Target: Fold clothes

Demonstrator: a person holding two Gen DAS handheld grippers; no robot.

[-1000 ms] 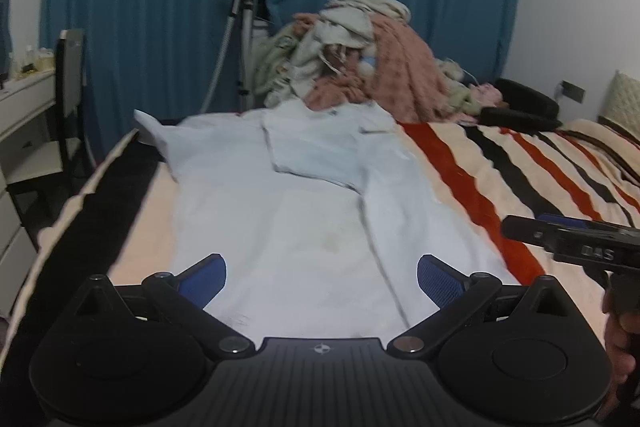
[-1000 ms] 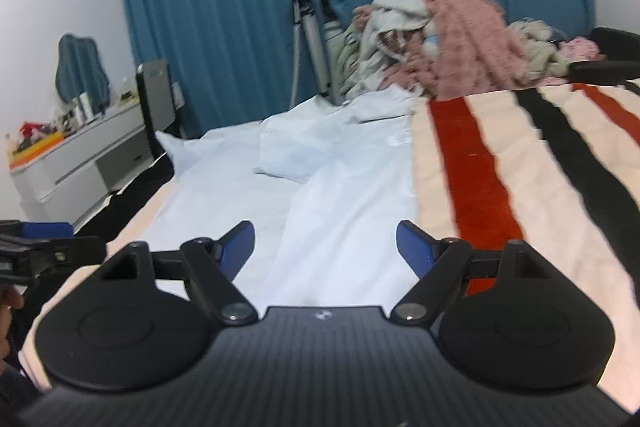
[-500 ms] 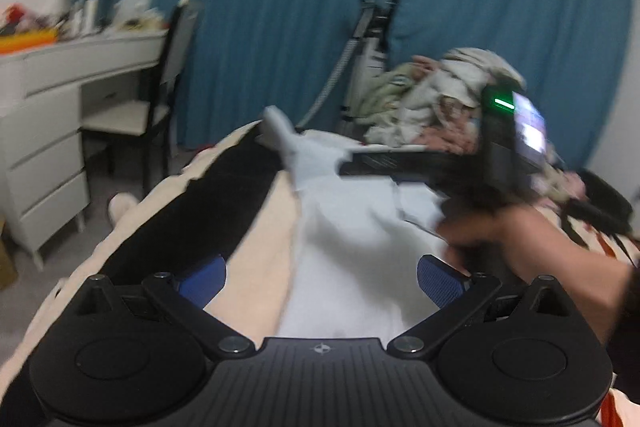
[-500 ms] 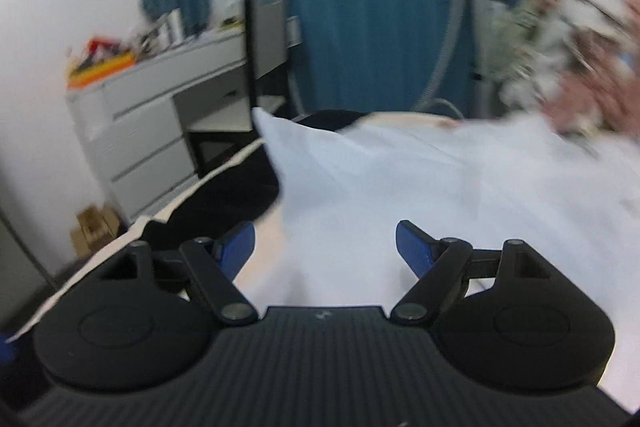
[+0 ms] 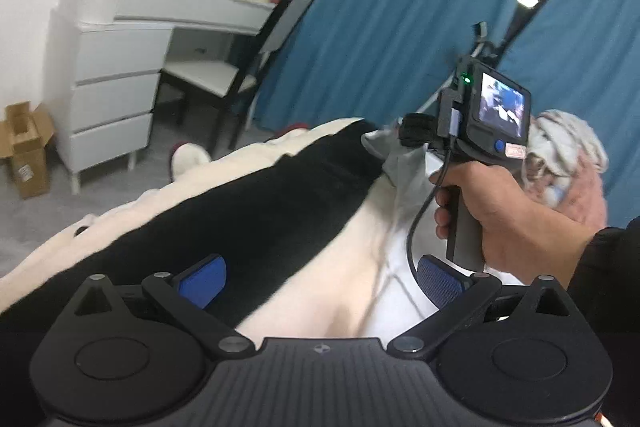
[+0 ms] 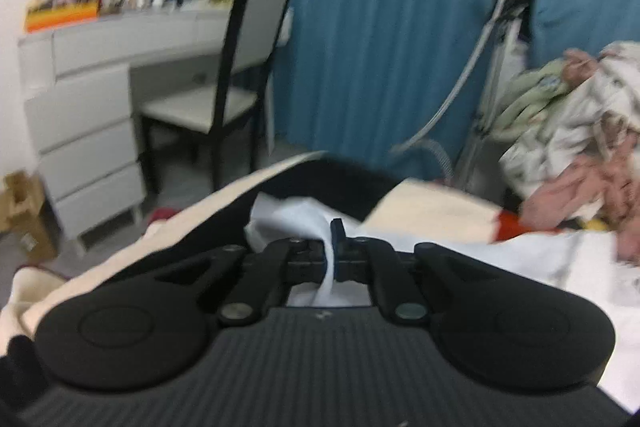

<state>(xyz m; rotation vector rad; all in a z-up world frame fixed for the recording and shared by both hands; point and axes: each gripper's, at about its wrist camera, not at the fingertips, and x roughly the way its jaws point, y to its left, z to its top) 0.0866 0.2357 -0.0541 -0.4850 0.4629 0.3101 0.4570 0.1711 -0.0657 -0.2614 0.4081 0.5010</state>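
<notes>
Though blurred, right hand-held gripper (image 6: 331,259) clamped on white garment (image 6: 296,215); left hand-held gripper (image 5: 320,277) wide, empty.

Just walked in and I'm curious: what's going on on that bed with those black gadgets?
A person is folding clothes using a handheld gripper in each hand. The right gripper is shut on a corner of the white garment spread over the striped blanket. The left gripper hangs open above the blanket, holding nothing. More clothes are piled behind.

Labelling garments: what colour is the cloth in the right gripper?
White cloth, pinched in the right gripper; clearest in the right wrist view.
</notes>
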